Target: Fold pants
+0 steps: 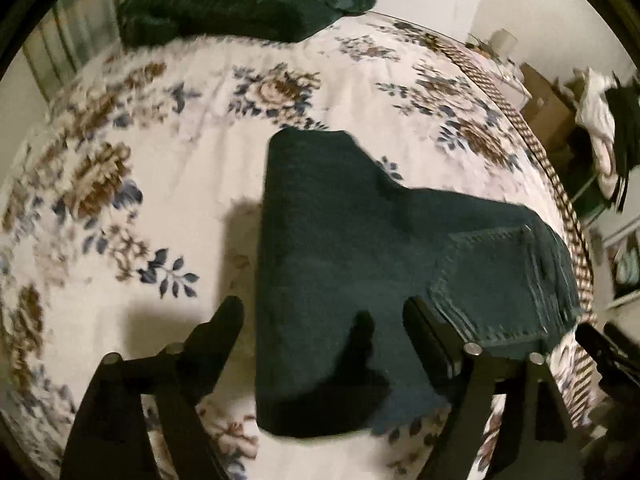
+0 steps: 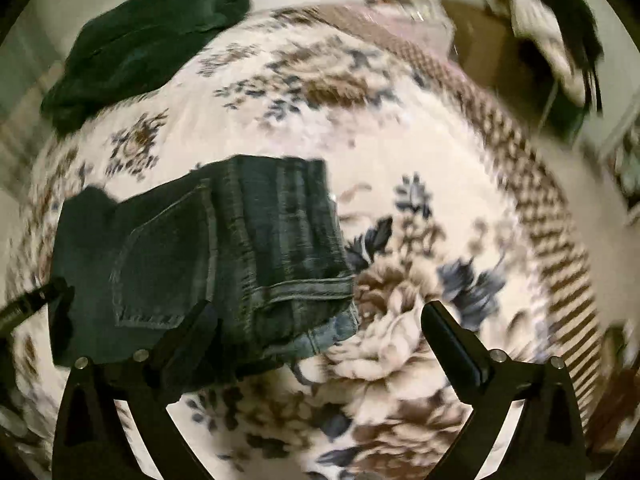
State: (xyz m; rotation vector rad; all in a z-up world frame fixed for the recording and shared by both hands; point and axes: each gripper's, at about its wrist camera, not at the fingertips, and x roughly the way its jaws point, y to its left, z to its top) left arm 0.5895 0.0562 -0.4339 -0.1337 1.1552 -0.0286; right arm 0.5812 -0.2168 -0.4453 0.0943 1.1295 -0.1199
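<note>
Folded pants (image 1: 360,264) lie flat on the bed (image 1: 168,184), on its floral cover, near the checkered right edge; back pocket up, waistband toward that edge. Left gripper (image 1: 324,320) hangs above the pants, fingers (image 1: 224,320) spread wide, nothing between them. Right gripper (image 2: 316,320) hangs over the waistband end, fingers (image 2: 448,332) spread wide, also empty. A second dark garment (image 1: 240,0) is bunched at the bed's far left corner. Both views motion-blurred.
</note>
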